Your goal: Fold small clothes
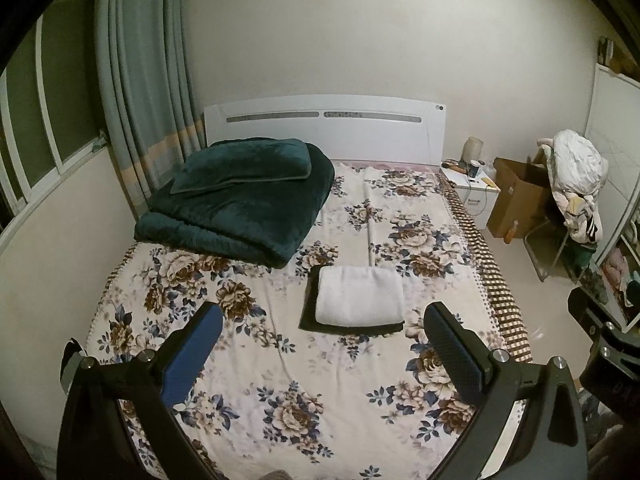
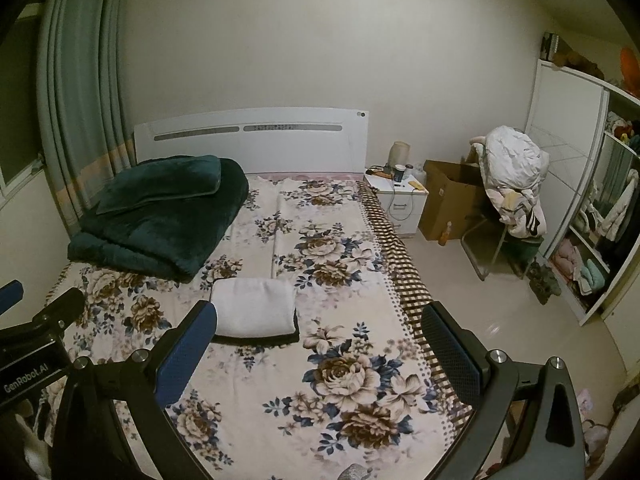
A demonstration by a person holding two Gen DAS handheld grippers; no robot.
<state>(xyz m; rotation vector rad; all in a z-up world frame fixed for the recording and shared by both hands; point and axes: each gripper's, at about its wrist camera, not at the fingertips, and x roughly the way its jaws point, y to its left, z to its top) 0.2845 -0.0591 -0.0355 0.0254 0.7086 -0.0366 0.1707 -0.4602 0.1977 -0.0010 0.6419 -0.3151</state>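
Note:
A folded white cloth (image 1: 359,296) lies on top of a folded black garment (image 1: 310,312) in the middle of the floral bed sheet (image 1: 248,360). The same stack shows in the right wrist view, white cloth (image 2: 254,306) over black garment (image 2: 296,330). My left gripper (image 1: 323,320) is open and empty, held above the bed in front of the stack. My right gripper (image 2: 318,320) is open and empty, held to the right of the stack, over the sheet (image 2: 340,380). The left gripper's body (image 2: 32,356) shows at the left edge of the right wrist view.
A folded dark green blanket with a pillow (image 1: 240,196) lies at the head of the bed near the white headboard (image 1: 324,124). A nightstand (image 2: 396,196), a cardboard box (image 2: 448,204), a chair piled with clothes (image 2: 514,184) and an open wardrobe (image 2: 600,216) stand to the right.

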